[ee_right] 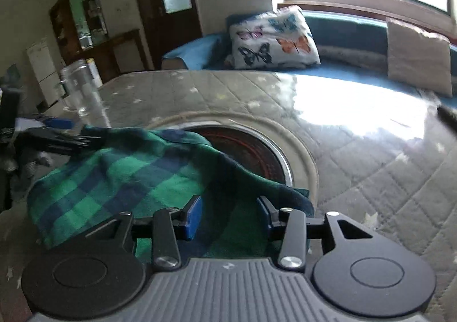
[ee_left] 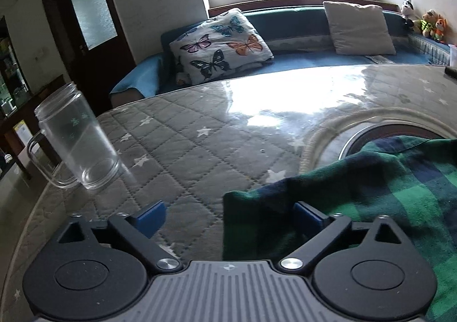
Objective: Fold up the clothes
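Both grippers, L (ee_left: 230, 217) & R (ee_right: 230, 215), open over plaid cloth (ee_right: 120, 176).

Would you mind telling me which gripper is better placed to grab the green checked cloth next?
Probably the right gripper: its open fingers already straddle the cloth's near edge. The left gripper, also open, sits mostly over bare table cover, with only one finger over the cloth's corner.

Home living room: cushioned sofa (ee_left: 285, 59).

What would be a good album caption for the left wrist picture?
Open left gripper at the edge of a green plaid garment on a quilted table, clear plastic mug nearby.
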The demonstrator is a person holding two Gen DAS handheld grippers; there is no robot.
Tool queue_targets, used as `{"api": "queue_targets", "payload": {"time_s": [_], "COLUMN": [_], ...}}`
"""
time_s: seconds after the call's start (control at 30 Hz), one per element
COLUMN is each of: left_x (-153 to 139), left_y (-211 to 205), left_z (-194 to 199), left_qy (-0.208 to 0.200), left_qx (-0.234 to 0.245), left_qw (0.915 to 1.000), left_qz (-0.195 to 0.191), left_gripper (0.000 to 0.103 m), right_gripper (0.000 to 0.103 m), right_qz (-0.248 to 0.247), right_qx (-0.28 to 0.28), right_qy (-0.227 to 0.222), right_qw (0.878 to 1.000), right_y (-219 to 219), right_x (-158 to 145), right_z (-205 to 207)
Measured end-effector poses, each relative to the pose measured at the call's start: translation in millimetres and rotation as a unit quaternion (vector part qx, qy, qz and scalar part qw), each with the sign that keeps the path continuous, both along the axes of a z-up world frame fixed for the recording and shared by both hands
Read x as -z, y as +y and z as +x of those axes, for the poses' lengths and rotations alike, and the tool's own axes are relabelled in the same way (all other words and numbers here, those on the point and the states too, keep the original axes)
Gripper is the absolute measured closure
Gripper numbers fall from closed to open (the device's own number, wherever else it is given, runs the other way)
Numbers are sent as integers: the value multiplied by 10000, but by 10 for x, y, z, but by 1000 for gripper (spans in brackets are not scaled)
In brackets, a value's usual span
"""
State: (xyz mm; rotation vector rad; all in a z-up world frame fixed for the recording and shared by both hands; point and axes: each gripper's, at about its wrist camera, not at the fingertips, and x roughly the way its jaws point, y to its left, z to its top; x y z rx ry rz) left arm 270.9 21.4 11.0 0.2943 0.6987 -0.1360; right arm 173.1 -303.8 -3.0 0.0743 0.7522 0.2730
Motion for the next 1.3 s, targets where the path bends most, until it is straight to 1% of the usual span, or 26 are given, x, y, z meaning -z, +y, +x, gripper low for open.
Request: {"api": "queue_targets", "payload": {"time_s": [0.07, 0.17, 0.2, 0.27, 0.33, 0.43, 0.53, 0.6, 0.7, 0.77, 0.87, 0.97, 1.07, 1.17, 1.3], "left_x": [14, 58, 50, 34, 18, -69, -153, -158, -86, -10, 118, 197, 170, 123, 60], "left_y": [26, 53, 52, 48, 44, -43, -171, -282, -432, -492, -551, -580, -561, -465, -336], "left_z": [14, 64, 66, 70, 74, 46, 20, 22, 96, 166, 260, 323, 306, 188, 31], "left_qy": [16, 85, 71, 43, 15, -97, -181, -182, -100, -4, 125, 181, 187, 105, -4], "left_qx": [-69, -175, -195, -237, -278, -230, -66, 118, 266, 253, 180, 100, 85, 38, -24], "left_qw": [10000, 9998, 9998, 9997, 9996, 9997, 9998, 9997, 9996, 9996, 9995, 9994, 9993, 9994, 9994], "left_qz": [47, 65, 66, 69, 72, 13, -77, -71, 28, 92, 221, 291, 300, 320, 348], "left_gripper": [0, 0, 0, 0, 0, 0, 0, 0, 0, 0, 0, 0, 0, 0, 0], "right_gripper": [61, 62, 62, 63, 63, 63, 63, 63, 63, 63, 63, 63, 63, 63, 62], "right_qz": [34, -52, -71, -111, -177, -1, 156, 167, 183, 151, -2, -125, -249, -355, -705], "right_qx": [190, 439, 514, 553, 422, 125, -153, -181, -220, -184, -152, -172, -366, -665, -942], "right_qy": [101, 240, 257, 153, -89, -210, -112, 0, 169, 285, 330, 268, 43, -9, -120], "right_qw": [9998, 9987, 9983, 9983, 9989, 9997, 9997, 9997, 9994, 9993, 9993, 9994, 9990, 9972, 9930], "right_y": [-33, -69, -72, -43, 43, 194, 390, 463, 571, 599, 617, 654, 731, 873, 1095], "right_x": [84, 157, 167, 120, -7, -123, -114, -38, 76, 147, 207, 180, 69, 16, 24], "right_z": [111, 227, 256, 256, 217, 215, 329, 427, 572, 646, 679, 657, 542, 453, 339]}}
